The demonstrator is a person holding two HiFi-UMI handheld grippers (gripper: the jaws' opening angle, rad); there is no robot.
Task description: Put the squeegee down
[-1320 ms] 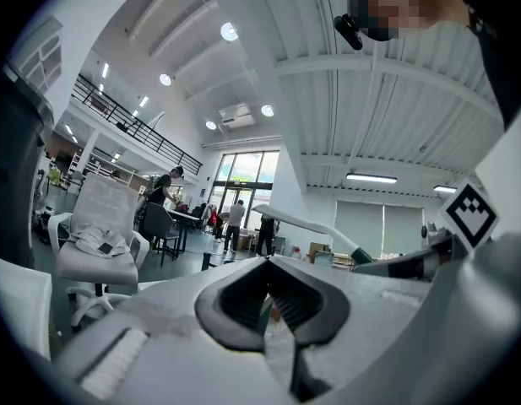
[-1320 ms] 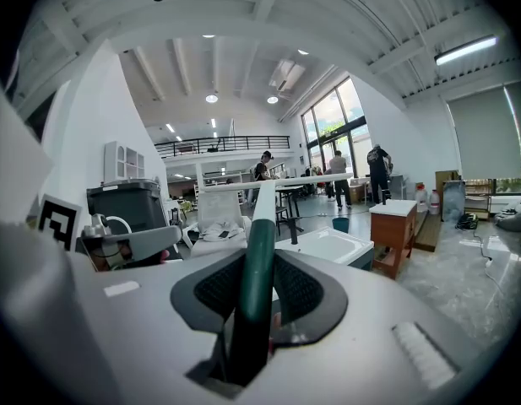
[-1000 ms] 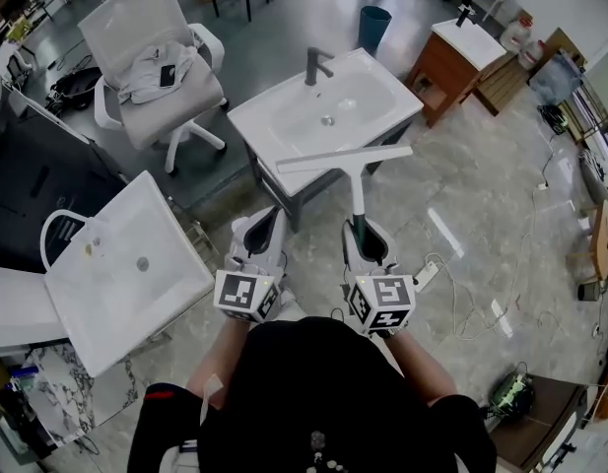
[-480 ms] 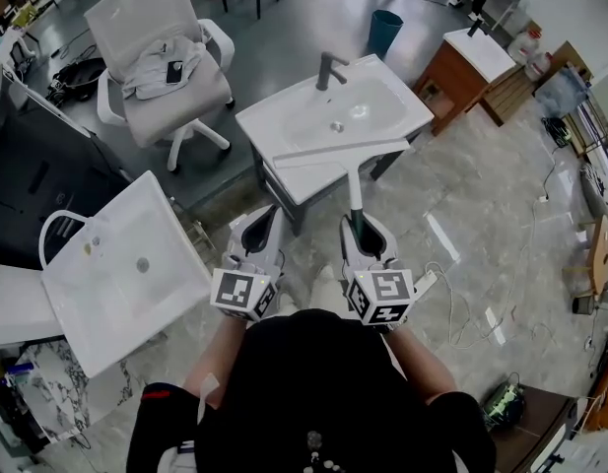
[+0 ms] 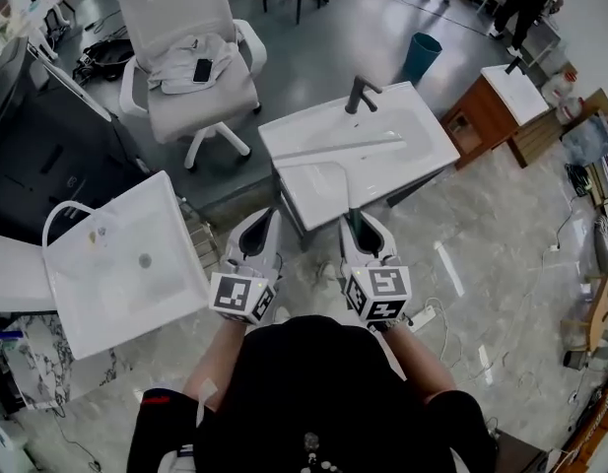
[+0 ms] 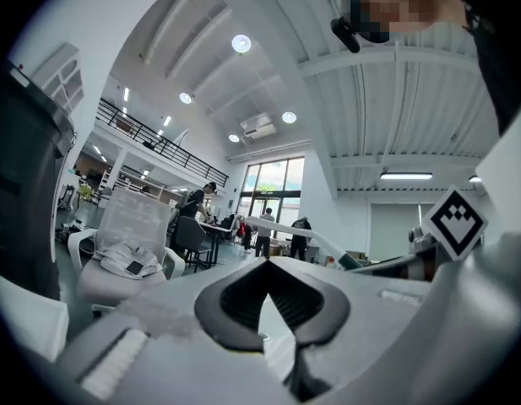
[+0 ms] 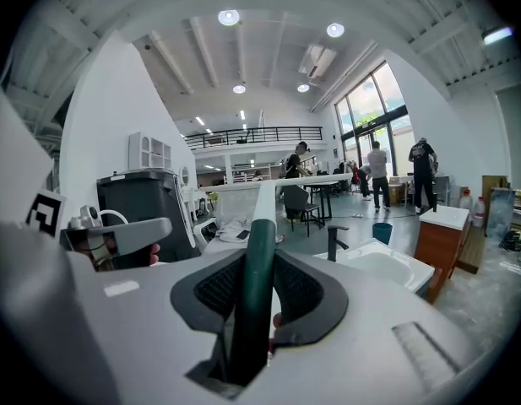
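The squeegee has a dark green handle (image 5: 355,223) and a white shaft up to a long white blade (image 5: 338,151). My right gripper (image 5: 355,215) is shut on the handle, and the blade hangs crosswise over the white sink (image 5: 422,131) with its dark faucet (image 5: 361,92). The right gripper view shows the handle (image 7: 253,294) clamped between the pads of the right gripper (image 7: 260,256), the blade (image 7: 268,182) ahead. My left gripper (image 5: 267,215) is beside it, shut and empty. From the left gripper (image 6: 267,264), the blade (image 6: 285,229) shows to the right.
A second white basin (image 5: 126,264) lies at the left. A white office chair (image 5: 190,62) with clothes stands behind it. A teal bin (image 5: 422,55) and a wooden cabinet (image 5: 491,106) are at the back right. Cables (image 5: 570,235) lie on the marble floor.
Both grippers have moved forward toward the sink. The squeegee blade, earlier over the sink's front rim, now hangs across the basin. The right grip on the handle is unchanged.
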